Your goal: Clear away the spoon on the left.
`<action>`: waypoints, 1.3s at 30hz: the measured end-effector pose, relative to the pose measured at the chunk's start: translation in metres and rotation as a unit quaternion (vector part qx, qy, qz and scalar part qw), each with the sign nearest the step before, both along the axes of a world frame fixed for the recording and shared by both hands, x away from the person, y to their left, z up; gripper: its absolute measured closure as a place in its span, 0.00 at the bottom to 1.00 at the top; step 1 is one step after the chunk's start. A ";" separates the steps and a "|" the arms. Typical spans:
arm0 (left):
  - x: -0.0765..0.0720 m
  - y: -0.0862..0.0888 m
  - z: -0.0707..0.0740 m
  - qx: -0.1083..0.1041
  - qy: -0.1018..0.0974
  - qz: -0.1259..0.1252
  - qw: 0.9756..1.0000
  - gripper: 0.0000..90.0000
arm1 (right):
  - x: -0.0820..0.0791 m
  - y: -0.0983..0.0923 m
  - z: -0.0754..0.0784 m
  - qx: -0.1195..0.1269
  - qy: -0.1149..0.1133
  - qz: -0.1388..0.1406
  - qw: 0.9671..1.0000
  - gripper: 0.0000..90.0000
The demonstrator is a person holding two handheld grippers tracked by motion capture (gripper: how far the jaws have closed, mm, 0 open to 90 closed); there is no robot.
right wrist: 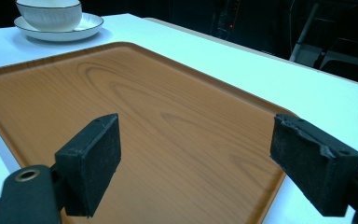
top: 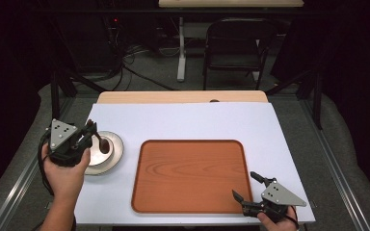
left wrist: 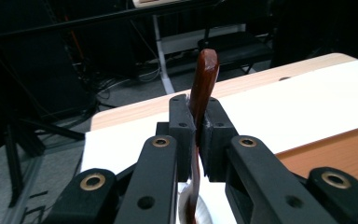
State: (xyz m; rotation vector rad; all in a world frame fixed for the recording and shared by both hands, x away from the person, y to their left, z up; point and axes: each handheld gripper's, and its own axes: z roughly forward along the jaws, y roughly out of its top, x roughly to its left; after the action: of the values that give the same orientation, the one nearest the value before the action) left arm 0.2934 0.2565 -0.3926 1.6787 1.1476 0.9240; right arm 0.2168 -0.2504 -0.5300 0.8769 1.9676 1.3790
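A dark brown wooden spoon [left wrist: 204,79] stands upright between the pads of my left gripper [left wrist: 196,122], which is shut on its handle. From above, the left gripper [top: 89,132] hovers over a white bowl [top: 107,153] on a saucer [top: 118,147] at the table's left. The spoon [top: 103,145] hangs down above the bowl. My right gripper [top: 244,185] rests open at the near right corner of a wooden tray [top: 190,166]. Nothing lies between its jaws in the right gripper view [right wrist: 196,158], where the bare tray [right wrist: 135,98] stretches ahead.
A white mat [top: 183,120] covers the table. The bowl [right wrist: 50,13] and saucer [right wrist: 89,24] stand beyond the tray's far corner in the right gripper view. Behind the table are a folding chair [top: 233,45], a table leg [top: 181,48] and floor cables.
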 end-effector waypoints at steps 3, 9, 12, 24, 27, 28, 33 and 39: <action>0.000 -0.003 -0.001 -0.004 0.006 -0.011 1.000 0.94 | 0.000 0.000 0.000 0.002 -0.001 -0.001 1.000 0.18; -0.001 -0.009 -0.002 -0.014 0.015 -0.034 0.999 0.94 | 0.000 0.000 0.000 0.001 -0.002 -0.001 1.000 0.18; -0.001 -0.013 -0.003 -0.011 0.019 -0.043 0.999 0.94 | 0.000 0.000 0.001 0.002 -0.004 -0.001 1.000 0.18; -0.006 -0.033 -0.006 -0.010 0.036 -0.092 0.995 0.94 | -0.001 0.000 0.001 0.003 -0.006 0.000 1.000 0.18; -0.008 -0.039 -0.007 -0.003 0.041 -0.104 0.994 0.94 | -0.001 0.000 0.001 0.003 -0.006 0.000 1.000 0.18; -0.008 -0.041 -0.007 0.001 0.043 -0.109 0.993 0.94 | -0.001 0.000 0.001 0.003 -0.007 0.000 1.000 0.18; -0.012 -0.049 -0.006 0.006 0.052 -0.128 0.990 0.94 | -0.001 0.000 0.001 0.003 -0.007 0.000 1.000 0.18; -0.015 -0.060 -0.006 0.013 0.056 -0.150 0.987 0.94 | -0.002 -0.001 0.002 0.002 -0.008 0.001 1.000 0.18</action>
State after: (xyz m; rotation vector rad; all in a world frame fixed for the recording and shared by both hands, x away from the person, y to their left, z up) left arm 0.2787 0.1970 -0.3985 1.8812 0.9249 0.6646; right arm 0.2153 -0.2509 -0.5282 0.8636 1.9535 1.3880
